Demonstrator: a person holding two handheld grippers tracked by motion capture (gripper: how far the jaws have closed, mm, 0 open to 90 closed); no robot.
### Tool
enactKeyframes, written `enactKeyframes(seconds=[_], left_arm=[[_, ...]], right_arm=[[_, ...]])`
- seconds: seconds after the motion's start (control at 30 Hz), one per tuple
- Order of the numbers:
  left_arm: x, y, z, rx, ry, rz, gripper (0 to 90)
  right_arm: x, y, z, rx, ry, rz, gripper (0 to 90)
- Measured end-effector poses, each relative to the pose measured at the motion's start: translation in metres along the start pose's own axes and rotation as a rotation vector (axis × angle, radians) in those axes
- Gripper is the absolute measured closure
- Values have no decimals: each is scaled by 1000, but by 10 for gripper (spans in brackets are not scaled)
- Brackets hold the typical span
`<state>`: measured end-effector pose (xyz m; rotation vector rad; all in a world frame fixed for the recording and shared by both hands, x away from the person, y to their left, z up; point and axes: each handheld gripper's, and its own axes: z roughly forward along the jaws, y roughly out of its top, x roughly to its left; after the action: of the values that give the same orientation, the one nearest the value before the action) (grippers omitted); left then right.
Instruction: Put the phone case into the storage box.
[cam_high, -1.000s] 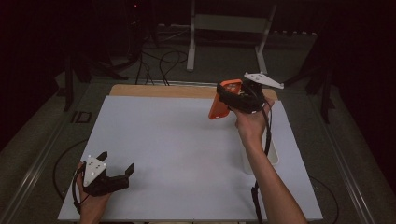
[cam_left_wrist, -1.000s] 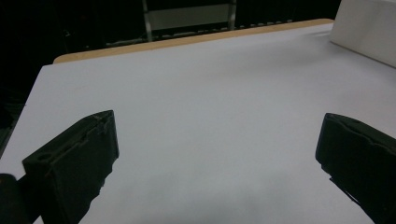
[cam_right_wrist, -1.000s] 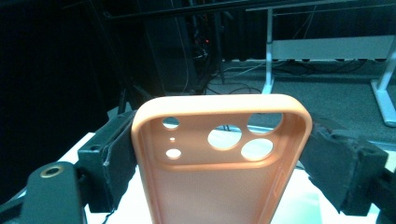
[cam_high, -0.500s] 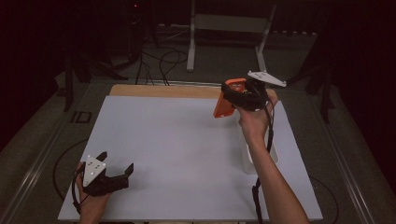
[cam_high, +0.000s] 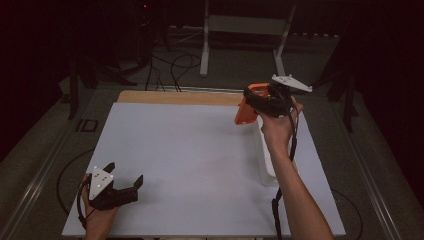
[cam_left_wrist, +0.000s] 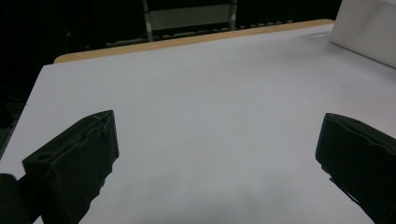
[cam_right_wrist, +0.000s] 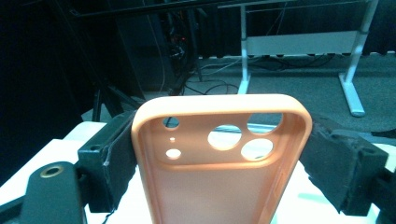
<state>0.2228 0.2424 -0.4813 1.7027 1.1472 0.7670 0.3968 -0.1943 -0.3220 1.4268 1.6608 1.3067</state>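
Your right gripper (cam_high: 260, 102) holds an orange phone case (cam_high: 246, 111) in the air over the far right part of the table (cam_high: 190, 150), its jaws pinched on the case's two long sides. In the right gripper view the phone case (cam_right_wrist: 219, 154) faces the camera with its hollow inside and lens holes showing, a grip that seems chosen to keep the open face clear and the shell square between the pads. Just below your forearm a white box (cam_high: 267, 160) lies along the table's right side, close enough to call for care if you lower the case there. Your left gripper (cam_high: 122, 187) rests low at the near left corner, jaws spread wide on nothing, near the front edge. Between the two, the white surface is bare, giving you plenty of room to set the case down.
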Motion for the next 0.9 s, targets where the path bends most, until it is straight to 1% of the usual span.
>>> enactKeyframes(seconds=[0.27, 0.47, 0.9], left_arm=[[1, 0, -1, -4, 1, -4, 4], [1, 0, -1, -3, 1, -3, 4], [1, 0, -1, -5, 1, -5, 4]], right_arm=[[-7, 1, 3, -1, -26, 2, 167], [-12, 1, 5, 0, -49, 12, 167], [-22, 4, 7, -9, -81, 19, 167]])
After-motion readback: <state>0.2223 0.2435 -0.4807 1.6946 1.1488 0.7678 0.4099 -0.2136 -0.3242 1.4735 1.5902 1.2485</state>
